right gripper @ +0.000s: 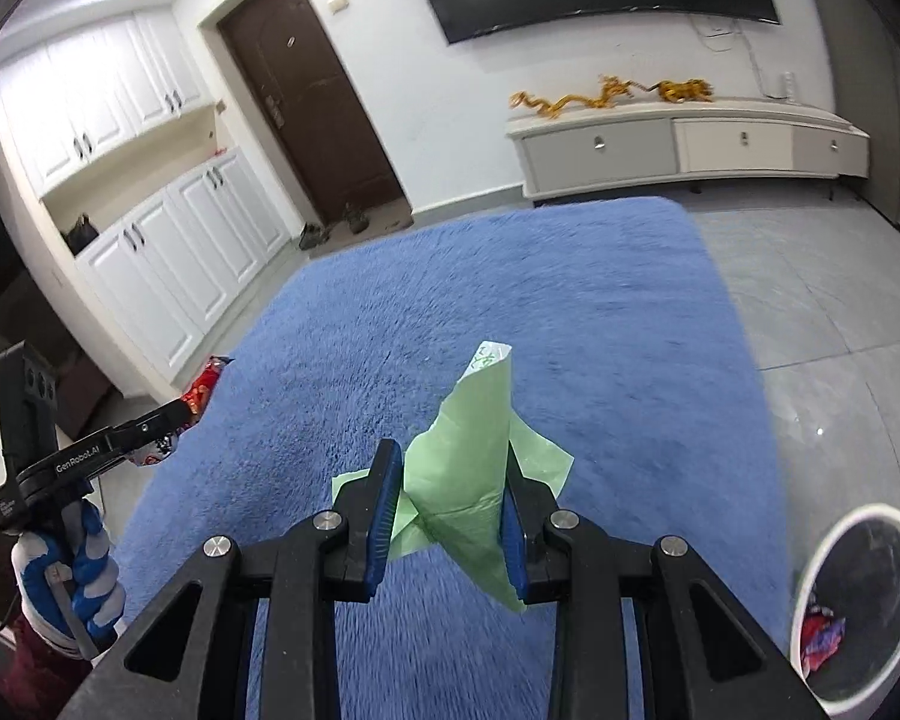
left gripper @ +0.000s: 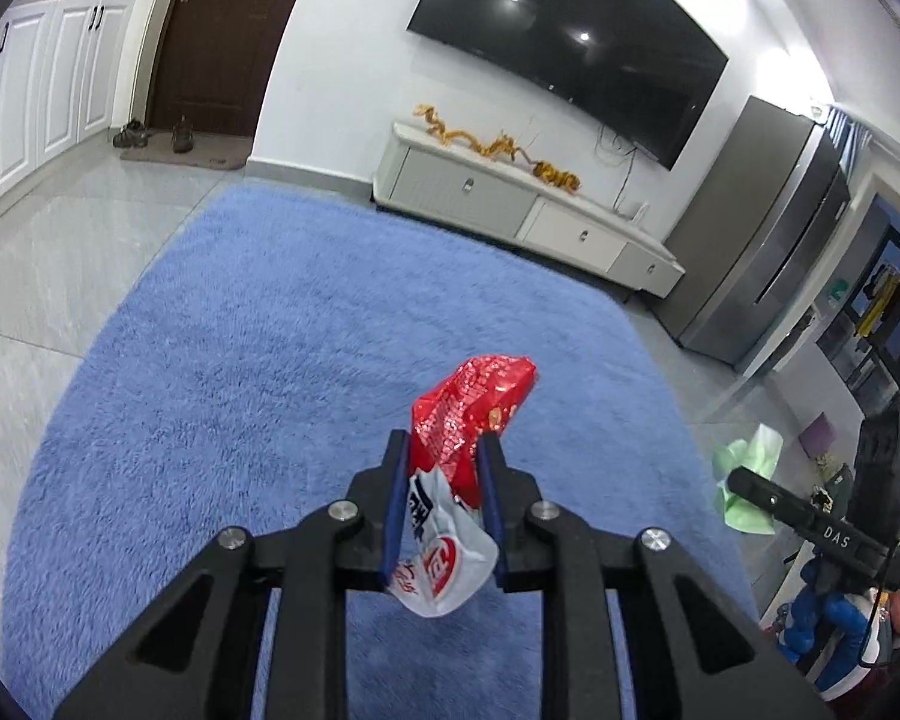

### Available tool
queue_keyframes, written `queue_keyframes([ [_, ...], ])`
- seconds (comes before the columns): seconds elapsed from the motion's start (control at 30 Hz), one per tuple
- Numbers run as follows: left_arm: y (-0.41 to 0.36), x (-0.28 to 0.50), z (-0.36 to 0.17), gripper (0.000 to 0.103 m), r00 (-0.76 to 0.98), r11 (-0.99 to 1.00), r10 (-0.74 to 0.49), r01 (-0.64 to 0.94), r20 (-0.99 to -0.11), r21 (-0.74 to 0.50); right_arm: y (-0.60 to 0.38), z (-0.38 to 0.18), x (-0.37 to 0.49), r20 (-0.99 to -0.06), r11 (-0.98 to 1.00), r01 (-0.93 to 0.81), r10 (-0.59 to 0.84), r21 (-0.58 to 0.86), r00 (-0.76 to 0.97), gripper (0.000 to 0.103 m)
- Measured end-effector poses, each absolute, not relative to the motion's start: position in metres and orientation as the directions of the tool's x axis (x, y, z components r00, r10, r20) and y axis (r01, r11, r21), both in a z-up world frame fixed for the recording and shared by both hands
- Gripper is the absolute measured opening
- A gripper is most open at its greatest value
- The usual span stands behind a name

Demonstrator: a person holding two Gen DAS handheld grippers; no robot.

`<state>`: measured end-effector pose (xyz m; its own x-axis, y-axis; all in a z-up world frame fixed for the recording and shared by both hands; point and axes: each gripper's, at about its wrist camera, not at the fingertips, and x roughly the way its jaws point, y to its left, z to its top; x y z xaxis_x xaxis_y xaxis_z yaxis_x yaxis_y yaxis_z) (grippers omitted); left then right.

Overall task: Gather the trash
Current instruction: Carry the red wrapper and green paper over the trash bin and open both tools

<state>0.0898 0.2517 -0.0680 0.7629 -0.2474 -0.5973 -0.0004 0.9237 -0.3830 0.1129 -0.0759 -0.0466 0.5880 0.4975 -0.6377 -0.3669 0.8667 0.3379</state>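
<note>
Blue shag carpet (right gripper: pixel 510 312) covers the middle of the floor, with grey tile (right gripper: pixel 822 300) bordering its far and right edges.

Left gripper (left gripper: pixel 441 450): jaws clamped on a red and white snack wrapper (left gripper: pixel 468 408), held in the air above the carpet's near portion. The wrapper's red end projects past the fingertips; its white end hangs back between the fingers. In the right wrist view the same gripper (right gripper: pixel 168 420) sits over the carpet's left edge, gripped by a blue-and-white gloved hand (right gripper: pixel 72 576).

Right gripper (right gripper: pixel 453 480): jaws clamped on a crumpled green bag (right gripper: pixel 468 468), also held above the carpet; one point stands up beyond the fingertips and folds spill to both sides.

White bin (right gripper: pixel 858 594) with a dark liner stands on the tile just off the carpet's right edge, near the right gripper. Red and blue litter (right gripper: pixel 822 636) lies inside it.

Carpet surface ahead of both grippers carries no objects as far as its far edge. Beyond that edge stands a low white TV cabinet (right gripper: pixel 684 150) against the wall, under a wall-mounted television (left gripper: pixel 570 42). White cupboards (right gripper: pixel 168 264) line the tile off the left edge, well apart from the grippers.
</note>
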Motion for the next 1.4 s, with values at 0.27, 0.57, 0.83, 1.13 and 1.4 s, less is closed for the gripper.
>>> queue_keyframes([
  [0.27, 0.215, 0.069, -0.030, 0.021, 0.790, 0.915, -0.294, 0.070, -0.538, -0.396, -0.150, -0.028, 0.080, -0.589, 0.899, -0.249, 0.427, 0.361, 0.686, 0.028],
  [0.57, 0.113, 0.082, -0.004, 0.021, 0.749, 0.885, -0.427, 0.232, -0.506, -0.403, -0.243, -0.025, 0.051, -0.556, 0.919, -0.080, 0.301, 0.385, 0.775, 0.029],
  [0.83, -0.010, 0.119, -0.010, 0.021, 0.638, 0.837, -0.545, 0.371, -0.545, -0.402, -0.322, -0.042, 0.032, -0.576, 0.918, 0.087, 0.168, 0.388, 0.800, 0.029],
  [1.13, -0.149, 0.161, -0.057, 0.021, 0.450, 0.778, -0.613, 0.485, -0.649, -0.398, -0.393, -0.094, 0.037, -0.634, 0.875, 0.236, 0.099, 0.423, 0.767, 0.030],
  [1.4, -0.246, 0.188, -0.110, 0.022, 0.289, 0.724, -0.637, 0.543, -0.715, -0.425, -0.441, -0.153, 0.051, -0.698, 0.817, 0.341, 0.102, 0.465, 0.709, 0.031],
])
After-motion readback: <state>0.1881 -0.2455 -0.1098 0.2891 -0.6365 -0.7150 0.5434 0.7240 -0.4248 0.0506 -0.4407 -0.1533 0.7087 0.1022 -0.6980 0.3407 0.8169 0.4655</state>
